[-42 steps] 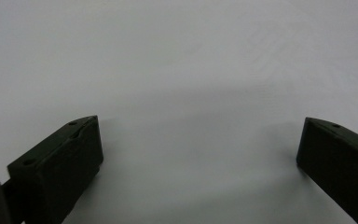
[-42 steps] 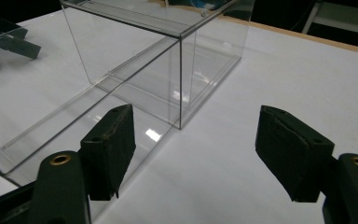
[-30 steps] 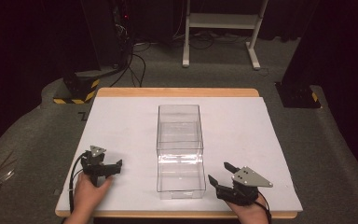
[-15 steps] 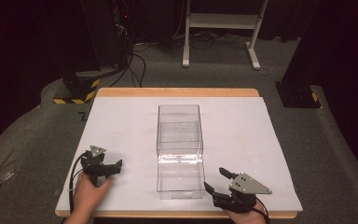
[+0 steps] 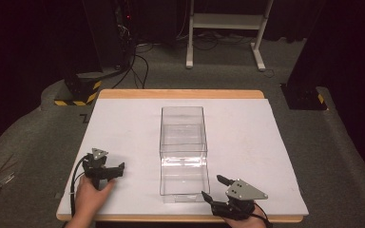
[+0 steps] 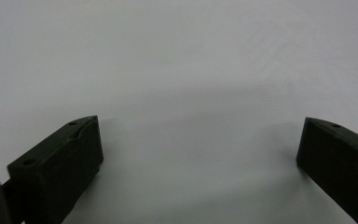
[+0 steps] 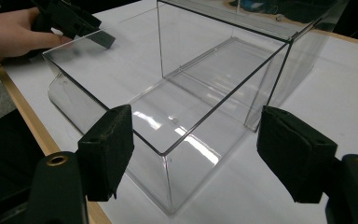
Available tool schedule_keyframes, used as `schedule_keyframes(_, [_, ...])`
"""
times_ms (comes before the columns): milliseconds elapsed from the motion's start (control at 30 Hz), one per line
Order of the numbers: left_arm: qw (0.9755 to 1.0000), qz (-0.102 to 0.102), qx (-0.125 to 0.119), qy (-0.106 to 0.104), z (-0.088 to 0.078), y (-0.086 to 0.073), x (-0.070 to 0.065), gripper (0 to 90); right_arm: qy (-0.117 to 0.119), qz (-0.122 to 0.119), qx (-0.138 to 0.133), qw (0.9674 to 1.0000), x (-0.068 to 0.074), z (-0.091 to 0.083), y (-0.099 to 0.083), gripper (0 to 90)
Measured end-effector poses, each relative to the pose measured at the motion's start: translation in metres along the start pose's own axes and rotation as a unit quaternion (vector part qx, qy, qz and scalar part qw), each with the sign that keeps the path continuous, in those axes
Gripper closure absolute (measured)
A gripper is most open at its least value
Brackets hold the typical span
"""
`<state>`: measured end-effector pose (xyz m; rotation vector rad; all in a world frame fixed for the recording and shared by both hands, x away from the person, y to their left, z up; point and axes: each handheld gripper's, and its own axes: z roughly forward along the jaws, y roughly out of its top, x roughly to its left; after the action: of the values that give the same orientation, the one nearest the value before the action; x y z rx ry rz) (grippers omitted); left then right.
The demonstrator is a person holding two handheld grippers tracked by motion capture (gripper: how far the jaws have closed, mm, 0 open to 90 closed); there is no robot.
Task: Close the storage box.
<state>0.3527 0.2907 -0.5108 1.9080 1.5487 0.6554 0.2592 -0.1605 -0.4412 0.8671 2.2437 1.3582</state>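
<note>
A clear plastic box [image 5: 182, 124] stands in the middle of the white table cover [image 5: 123, 123], with a lower open clear part [image 5: 184, 179] in front of it. My right gripper [image 5: 212, 187] is open at the table's front edge, just right of that lower part's near corner. In the right gripper view my right gripper [image 7: 198, 126] has its jaws spread around the near corner of the clear box [image 7: 177, 107] without touching it. My left gripper [image 5: 116, 175] rests at the front left, held by a hand. In the left gripper view my left gripper [image 6: 198, 140] is open over bare white cover.
The wooden table edge [image 5: 180, 93] frames the cover. On the floor behind are a black stand base with yellow stripes [image 5: 76, 92], cables [image 5: 138, 61] and a white frame leg [image 5: 189, 42]. Another black base [image 5: 304, 97] sits at the right.
My right gripper has drawn back toward the table's front edge and slightly left. The left gripper and the clear box have stayed put.
</note>
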Motion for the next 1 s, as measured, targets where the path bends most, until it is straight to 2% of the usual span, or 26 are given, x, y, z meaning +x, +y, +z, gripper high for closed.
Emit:
schedule_keyframes(433, [1.0000, 0.000, 0.000, 0.000, 0.000, 0.000, 0.000, 0.6, 0.005, -0.003, 0.000, 1.0000, 0.001, 0.008, 0.000, 27.0])
schedule_keyframes(700, [1.0000, 0.000, 0.000, 0.000, 0.000, 0.000, 0.000, 0.6, 0.001, 0.005, -0.001, 1.0000, -0.001, 0.014, 0.003, 28.1])
schedule_keyframes(1000, [1.0000, 0.000, 0.000, 0.000, 0.000, 0.000, 0.000, 0.6, -0.003, 0.001, 0.018, 0.9998, 0.000, 0.016, -0.006, 28.3])
